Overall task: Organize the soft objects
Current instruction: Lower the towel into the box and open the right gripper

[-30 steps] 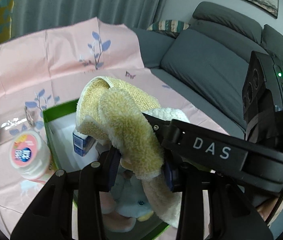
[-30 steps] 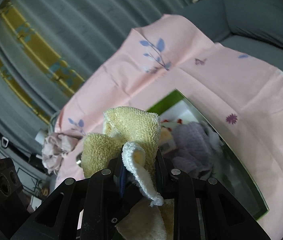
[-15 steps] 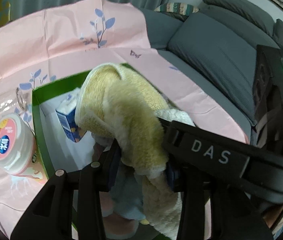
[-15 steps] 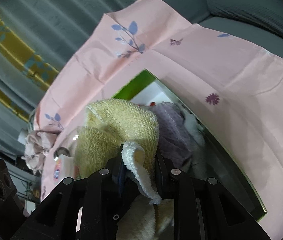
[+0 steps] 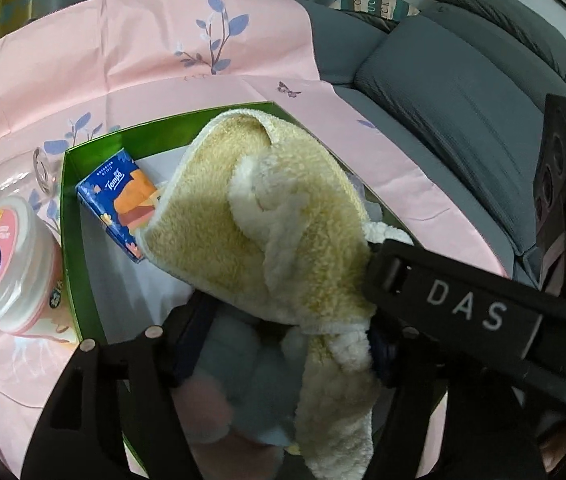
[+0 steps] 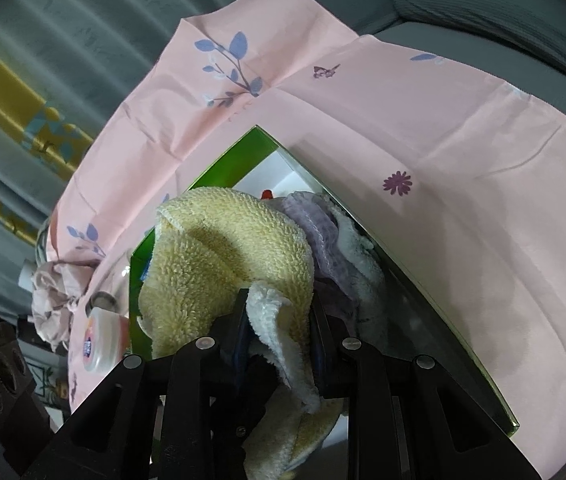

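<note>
A yellow towel (image 5: 267,232) with a white edge hangs over the green box (image 5: 69,208), strung between both grippers. My left gripper (image 5: 287,320) is opening: its jaws stand wide, the left pad is clear of the towel, and the cloth rests against the right one. My right gripper (image 6: 279,304) is still shut on a white-edged fold of the yellow towel (image 6: 227,248), its jaws just starting to open. In the green box (image 6: 235,156) lie a blue tissue pack (image 5: 123,196), a pale blue and pink plush toy (image 5: 243,380) and a purple cloth (image 6: 323,232).
The box sits on a pink flowered cloth (image 5: 131,56) spread over a grey sofa (image 5: 463,100). A pink-lidded jar (image 5: 3,264) and a glass bottle (image 5: 11,184) lie left of the box. A crumpled pinkish fabric (image 6: 51,300) sits beyond them.
Both grippers sank with the towel toward the box. The left jaws spread wide and let go of the towel; the right grip looks the same.
</note>
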`<action>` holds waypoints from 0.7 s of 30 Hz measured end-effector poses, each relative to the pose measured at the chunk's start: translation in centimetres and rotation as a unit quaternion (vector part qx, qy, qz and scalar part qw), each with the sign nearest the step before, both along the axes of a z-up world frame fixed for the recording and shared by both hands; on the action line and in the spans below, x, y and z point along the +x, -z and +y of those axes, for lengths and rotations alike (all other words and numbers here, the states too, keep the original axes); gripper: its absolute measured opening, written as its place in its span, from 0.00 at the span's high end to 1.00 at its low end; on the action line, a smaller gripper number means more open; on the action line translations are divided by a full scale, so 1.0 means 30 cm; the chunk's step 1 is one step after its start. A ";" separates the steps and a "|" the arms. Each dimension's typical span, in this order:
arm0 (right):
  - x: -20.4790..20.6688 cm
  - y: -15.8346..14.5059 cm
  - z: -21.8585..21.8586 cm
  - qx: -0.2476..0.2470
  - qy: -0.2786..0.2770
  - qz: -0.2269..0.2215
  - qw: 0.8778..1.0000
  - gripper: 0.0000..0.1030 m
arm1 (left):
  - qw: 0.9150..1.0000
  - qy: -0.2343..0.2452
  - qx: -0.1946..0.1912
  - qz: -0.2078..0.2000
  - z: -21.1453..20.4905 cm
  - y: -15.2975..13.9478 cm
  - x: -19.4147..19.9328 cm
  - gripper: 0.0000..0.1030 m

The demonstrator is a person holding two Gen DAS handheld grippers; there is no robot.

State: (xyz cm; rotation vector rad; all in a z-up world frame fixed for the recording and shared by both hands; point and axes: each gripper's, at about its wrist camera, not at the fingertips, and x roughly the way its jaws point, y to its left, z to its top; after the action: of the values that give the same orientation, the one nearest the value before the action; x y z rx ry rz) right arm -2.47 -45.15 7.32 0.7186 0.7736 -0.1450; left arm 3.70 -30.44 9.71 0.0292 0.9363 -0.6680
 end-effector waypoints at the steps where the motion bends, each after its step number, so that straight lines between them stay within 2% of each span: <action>1: -0.004 -0.004 0.002 -0.005 0.001 0.000 1.000 0.72 | 1.000 0.000 0.000 -0.001 0.002 -0.002 -0.002 0.34; 5: -0.023 -0.025 0.009 -0.017 0.004 -0.008 1.000 0.60 | 1.000 0.001 0.003 -0.021 0.008 -0.031 -0.023 0.34; 6: -0.031 -0.033 0.011 -0.020 0.005 -0.012 1.000 0.52 | 1.000 0.002 0.004 -0.029 0.009 -0.042 -0.030 0.33; 12: -0.088 -0.111 0.024 -0.035 0.010 -0.059 0.998 0.24 | 0.998 0.004 -0.004 -0.064 0.046 -0.121 -0.078 0.17; 18: -0.151 -0.199 0.069 -0.068 0.013 -0.092 0.993 0.15 | 0.997 -0.004 -0.010 -0.081 0.100 -0.205 -0.134 0.07; 21: -0.187 -0.249 0.097 -0.092 0.013 -0.108 0.990 0.14 | 0.993 -0.013 -0.010 -0.115 0.134 -0.254 -0.181 0.01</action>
State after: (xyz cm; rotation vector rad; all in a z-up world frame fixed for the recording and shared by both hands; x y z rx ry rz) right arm -8.09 -42.23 14.78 0.5584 0.5362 -0.1578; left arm -1.74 -26.42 17.33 0.0749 0.7062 -0.6340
